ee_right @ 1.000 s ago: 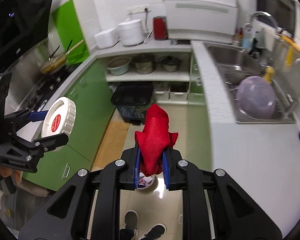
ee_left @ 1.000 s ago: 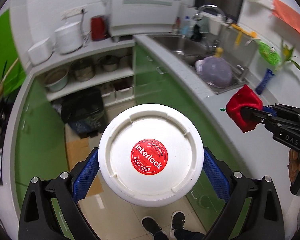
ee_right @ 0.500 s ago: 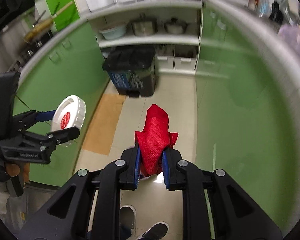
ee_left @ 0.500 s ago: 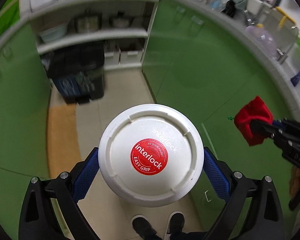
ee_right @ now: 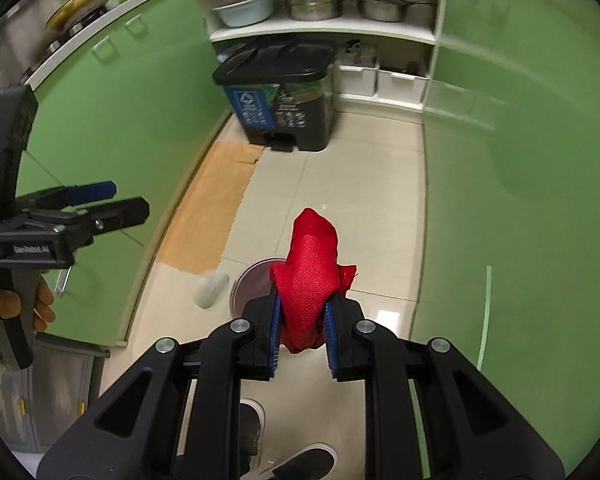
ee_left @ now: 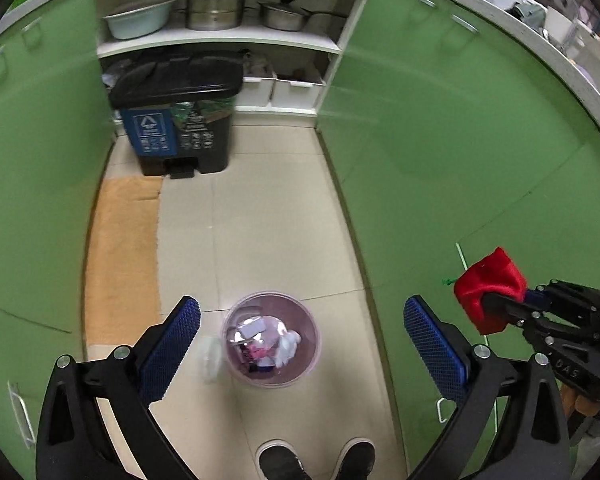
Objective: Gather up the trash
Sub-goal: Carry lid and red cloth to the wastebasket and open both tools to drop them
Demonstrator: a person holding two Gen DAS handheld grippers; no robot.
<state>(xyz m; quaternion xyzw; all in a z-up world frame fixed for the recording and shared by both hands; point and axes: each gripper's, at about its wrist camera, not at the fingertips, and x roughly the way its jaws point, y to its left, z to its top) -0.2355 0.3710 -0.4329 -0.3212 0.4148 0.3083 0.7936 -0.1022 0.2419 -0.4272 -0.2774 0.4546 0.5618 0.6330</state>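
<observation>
Our left gripper (ee_left: 302,330) is spread empty; right gripper (ee_right: 302,322) pinches the red cloth (ee_right: 310,276), which may miss the pink bin (ee_left: 271,339) if released off-centre

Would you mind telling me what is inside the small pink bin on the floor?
The small pink bin holds crumpled white paper and pinkish packaging scraps. What lies beneath them is covered. In the right wrist view, the red cloth hides most of the bin.

Two wrist views, high, facing down at floor; shared: pink bin (ee_left: 271,338) (ee_right: 252,282), black bin (ee_left: 176,108) (ee_right: 280,92), shelves (ee_left: 220,38) (ee_right: 324,28).
</observation>
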